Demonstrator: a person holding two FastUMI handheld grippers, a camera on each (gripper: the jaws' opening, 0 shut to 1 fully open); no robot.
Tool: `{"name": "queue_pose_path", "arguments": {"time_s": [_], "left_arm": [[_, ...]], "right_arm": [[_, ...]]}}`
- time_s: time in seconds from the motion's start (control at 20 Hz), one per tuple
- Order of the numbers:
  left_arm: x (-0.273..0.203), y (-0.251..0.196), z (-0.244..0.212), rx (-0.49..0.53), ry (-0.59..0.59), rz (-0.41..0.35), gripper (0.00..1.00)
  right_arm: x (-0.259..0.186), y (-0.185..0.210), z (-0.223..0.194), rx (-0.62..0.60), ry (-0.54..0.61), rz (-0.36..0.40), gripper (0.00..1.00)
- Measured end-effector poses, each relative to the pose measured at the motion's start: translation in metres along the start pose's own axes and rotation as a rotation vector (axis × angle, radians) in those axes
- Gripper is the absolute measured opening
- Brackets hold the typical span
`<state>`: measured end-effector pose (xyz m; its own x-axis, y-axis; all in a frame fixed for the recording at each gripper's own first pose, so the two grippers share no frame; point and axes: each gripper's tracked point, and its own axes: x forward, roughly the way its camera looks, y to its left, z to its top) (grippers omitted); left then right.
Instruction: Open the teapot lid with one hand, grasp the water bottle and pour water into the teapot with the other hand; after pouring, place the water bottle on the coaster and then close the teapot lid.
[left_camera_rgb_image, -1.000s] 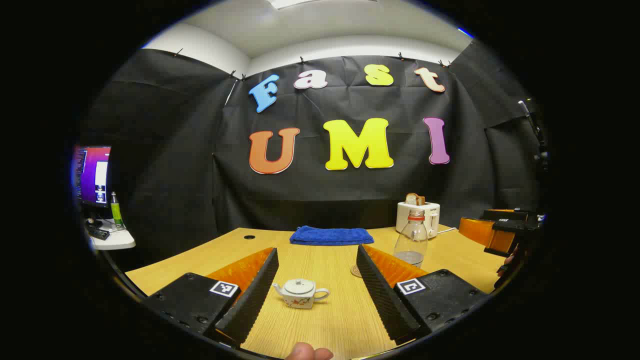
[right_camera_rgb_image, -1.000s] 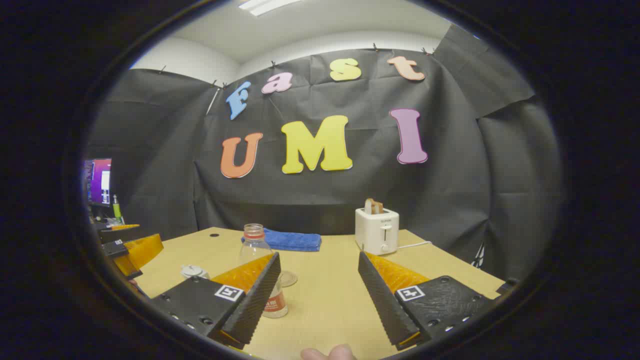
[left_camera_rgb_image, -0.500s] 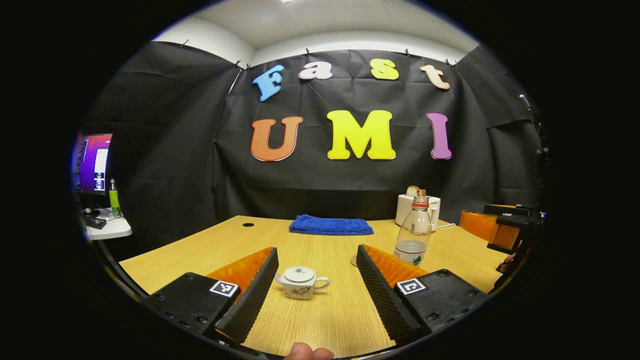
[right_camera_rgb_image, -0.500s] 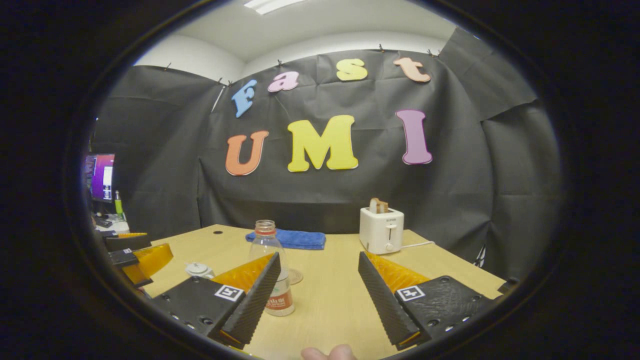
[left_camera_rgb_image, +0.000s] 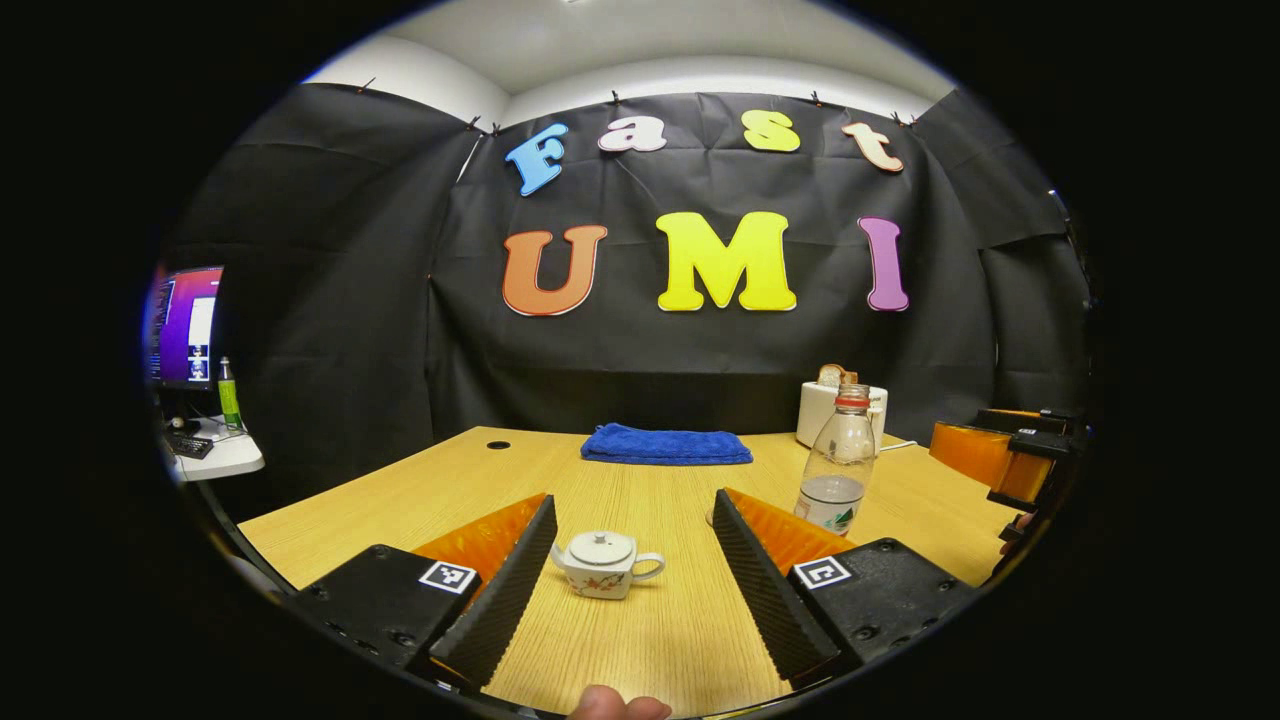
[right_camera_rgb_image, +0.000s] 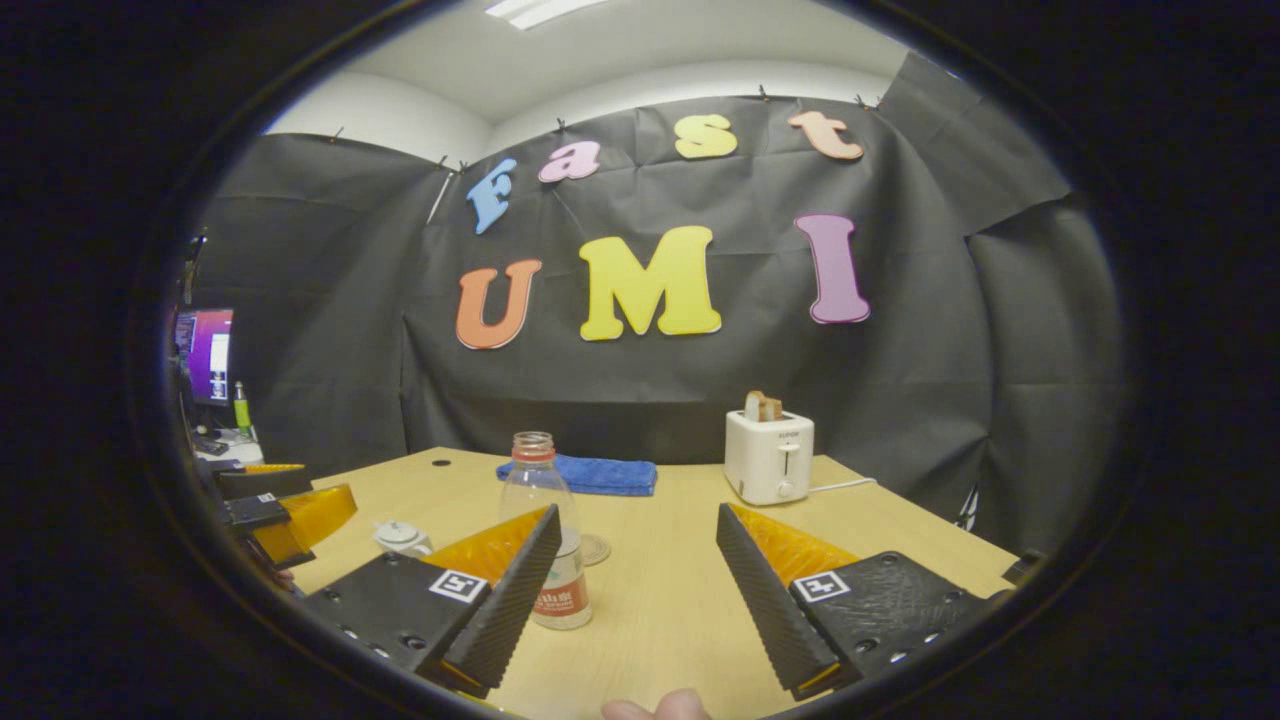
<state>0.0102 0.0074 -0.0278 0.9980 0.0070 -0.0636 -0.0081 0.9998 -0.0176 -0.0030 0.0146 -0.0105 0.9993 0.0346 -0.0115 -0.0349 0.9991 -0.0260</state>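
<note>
Spread left gripper (left_camera_rgb_image: 632, 580) before lidded teapot (left_camera_rgb_image: 604, 563)

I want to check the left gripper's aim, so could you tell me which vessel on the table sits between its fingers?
The small white teapot, lid on, sits between them; the taller clear water bottle stands off to their right.

Pale wood-grain tabletop (left_camera_rgb_image: 640, 640) with a smooth, faintly shiny finish. Between the fingers (left_camera_rgb_image: 500, 600), a glossy glazed ceramic teapot (left_camera_rgb_image: 603, 563). Clear, smooth plastic bottle (left_camera_rgb_image: 836, 470) beyond the right finger, paper label low on it. Soft, nubby blue cloth towel (left_camera_rgb_image: 666, 446) far ahead. Ribbed, matt inner finger faces. Smooth white plastic toaster (right_camera_rgb_image: 768, 456).
</note>
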Motion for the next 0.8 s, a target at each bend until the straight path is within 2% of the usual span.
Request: {"name": "queue_pose_path", "arguments": {"time_s": [0.65, 0.8], "left_arm": [[0.041, 0.011, -0.035, 0.035, 0.119, 0.018, 0.99], [0.051, 0.015, -0.044, 0.039, 0.150, 0.031, 0.93]], "right_arm": [[0.004, -0.009, -0.022, 0.018, 0.059, 0.016, 0.95], [0.006, -0.012, -0.027, 0.022, 0.078, 0.015, 0.96]]}}
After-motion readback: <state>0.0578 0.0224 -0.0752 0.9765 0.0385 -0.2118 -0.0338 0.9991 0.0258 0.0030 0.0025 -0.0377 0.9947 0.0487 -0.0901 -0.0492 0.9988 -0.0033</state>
